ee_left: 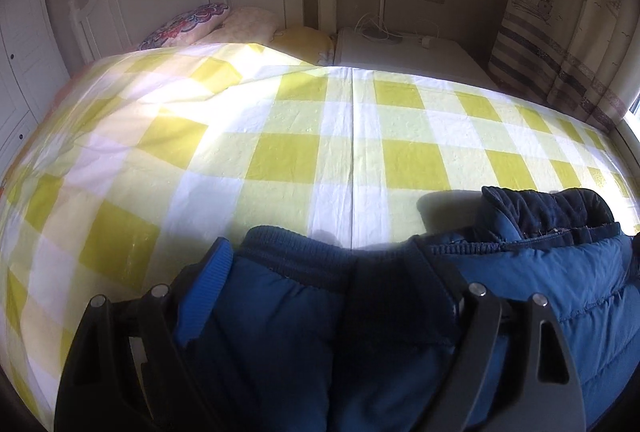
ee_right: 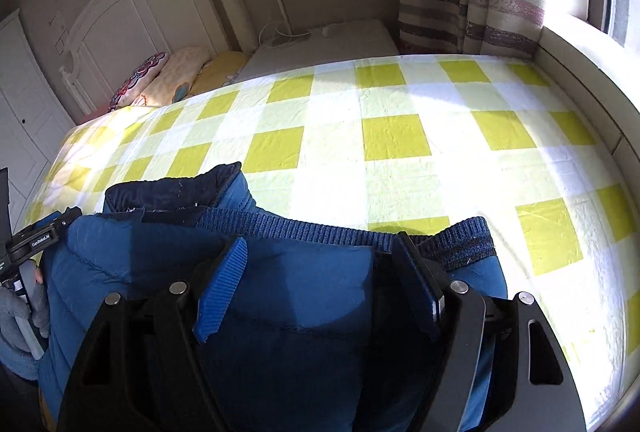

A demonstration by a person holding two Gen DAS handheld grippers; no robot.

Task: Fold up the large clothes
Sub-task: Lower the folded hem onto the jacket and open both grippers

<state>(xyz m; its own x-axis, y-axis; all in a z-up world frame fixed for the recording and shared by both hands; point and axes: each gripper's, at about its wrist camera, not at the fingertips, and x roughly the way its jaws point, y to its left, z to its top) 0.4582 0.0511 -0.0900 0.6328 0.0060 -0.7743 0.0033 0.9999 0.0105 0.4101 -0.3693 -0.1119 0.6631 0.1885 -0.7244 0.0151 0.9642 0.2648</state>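
Blue padded jacket (ee_left: 288, 332) lies bunched at the near edge of the yellow-checked bed cover (ee_left: 280, 151). The left gripper (ee_left: 332, 288) has its 2 fingers set fairly wide with jacket fabric bulging between them; the right gripper (ee_right: 320, 272) likewise straddles the ribbed hem (ee_right: 320, 228), gripping padding.

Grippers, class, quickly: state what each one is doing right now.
Left gripper: jaws shut on the blue padded jacket.
Right gripper: jaws shut on the same jacket near its ribbed hem.
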